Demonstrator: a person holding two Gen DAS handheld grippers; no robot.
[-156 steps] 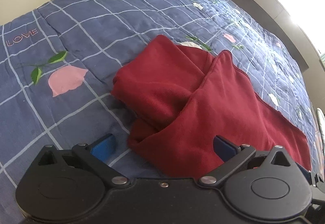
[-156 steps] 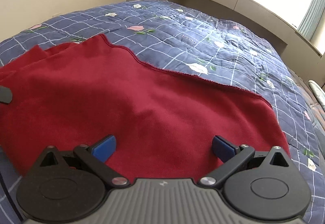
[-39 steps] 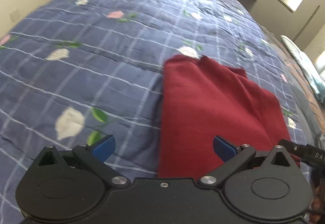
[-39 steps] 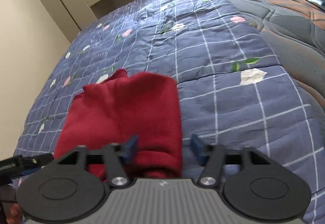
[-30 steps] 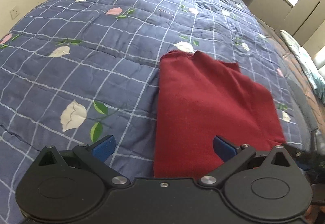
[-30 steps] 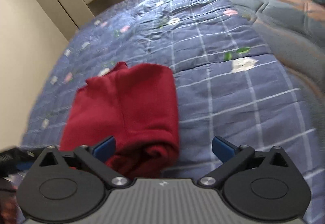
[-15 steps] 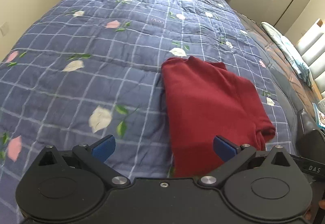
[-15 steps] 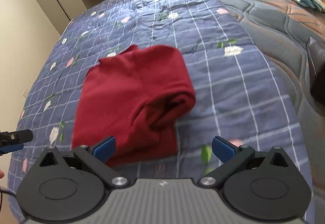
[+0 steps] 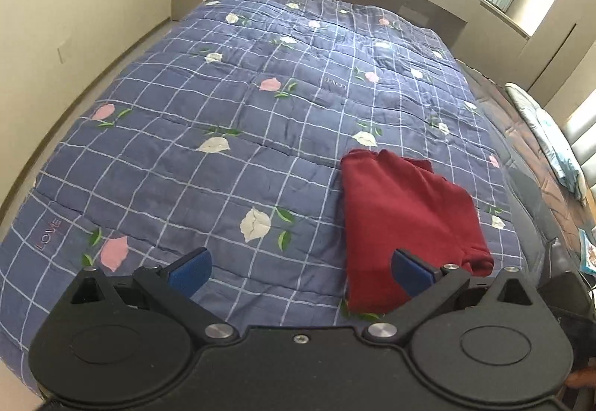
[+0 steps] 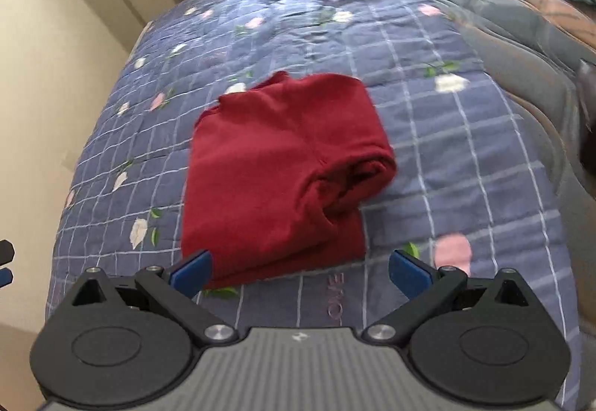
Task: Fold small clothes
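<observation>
Left wrist: folded red garment (image 9: 406, 221) on quilt (image 9: 223, 135), nothing near; both grippers wide.

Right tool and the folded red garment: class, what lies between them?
Only bare quilt with its grid and flower print, in the right wrist view. The open right tool hangs clear of the red garment.

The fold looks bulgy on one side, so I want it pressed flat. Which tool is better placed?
Right, probably. The right tool faces the red garment and its puffy open edge; the left tool has it off to its right. Both are open.
</observation>
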